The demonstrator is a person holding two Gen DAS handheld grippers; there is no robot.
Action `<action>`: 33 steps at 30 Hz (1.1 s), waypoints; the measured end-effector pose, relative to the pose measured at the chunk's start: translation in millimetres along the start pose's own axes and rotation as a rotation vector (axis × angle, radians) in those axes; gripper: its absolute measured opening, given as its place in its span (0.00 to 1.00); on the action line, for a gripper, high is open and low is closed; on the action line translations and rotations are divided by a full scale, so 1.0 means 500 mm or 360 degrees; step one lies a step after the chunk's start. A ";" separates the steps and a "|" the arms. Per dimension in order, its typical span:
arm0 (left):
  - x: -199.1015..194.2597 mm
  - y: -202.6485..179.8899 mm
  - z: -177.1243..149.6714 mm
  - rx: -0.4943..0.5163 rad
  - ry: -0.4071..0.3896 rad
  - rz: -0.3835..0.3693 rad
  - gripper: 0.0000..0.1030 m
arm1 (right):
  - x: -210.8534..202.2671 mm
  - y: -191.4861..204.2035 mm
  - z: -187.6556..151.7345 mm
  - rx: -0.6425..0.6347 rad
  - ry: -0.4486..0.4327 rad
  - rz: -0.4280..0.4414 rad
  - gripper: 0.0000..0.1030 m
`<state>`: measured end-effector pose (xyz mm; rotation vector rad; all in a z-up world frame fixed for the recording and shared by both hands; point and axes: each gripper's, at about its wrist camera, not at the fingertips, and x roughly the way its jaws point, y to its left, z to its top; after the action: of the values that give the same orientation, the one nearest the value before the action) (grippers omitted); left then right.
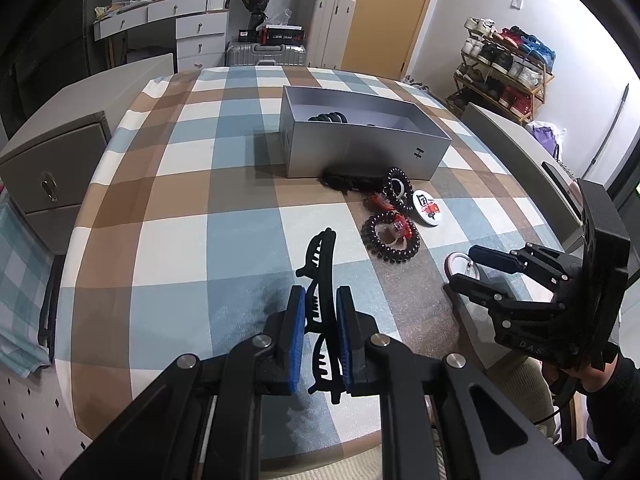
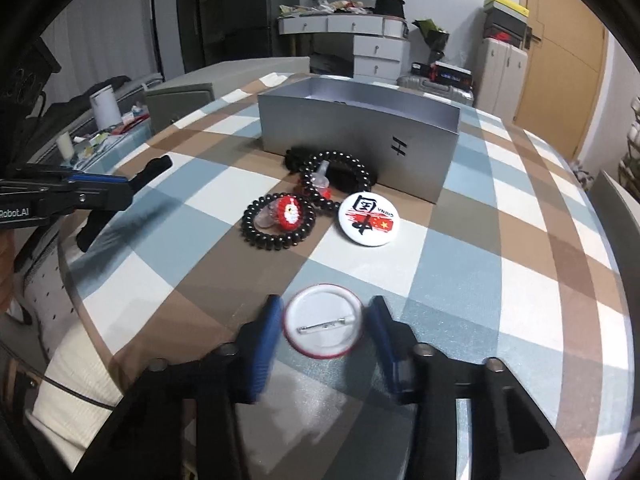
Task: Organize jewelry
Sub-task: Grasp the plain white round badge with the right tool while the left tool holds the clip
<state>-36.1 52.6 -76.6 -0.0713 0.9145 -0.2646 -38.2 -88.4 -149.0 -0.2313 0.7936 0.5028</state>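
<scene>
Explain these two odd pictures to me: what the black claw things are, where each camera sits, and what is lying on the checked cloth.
There is no robot: a person holds two hand-held grippers, each with a fisheye camera looking along its fingers. The left camera shows the left gripper shut on a black hair claw. The right camera shows the right gripper open around a face-down pin badge. Further back on the checked tablecloth lie beaded bracelets, a second badge and an open grey box.
</scene>
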 end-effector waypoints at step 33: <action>0.040 -0.048 0.139 0.0079 -0.0105 0.0035 0.10 | -0.066 -0.104 0.132 0.0258 -0.0454 0.0338 0.40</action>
<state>25.6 20.6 -45.6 -0.0240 0.8426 -0.2631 9.8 -119.1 -79.3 0.0758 0.5780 0.6516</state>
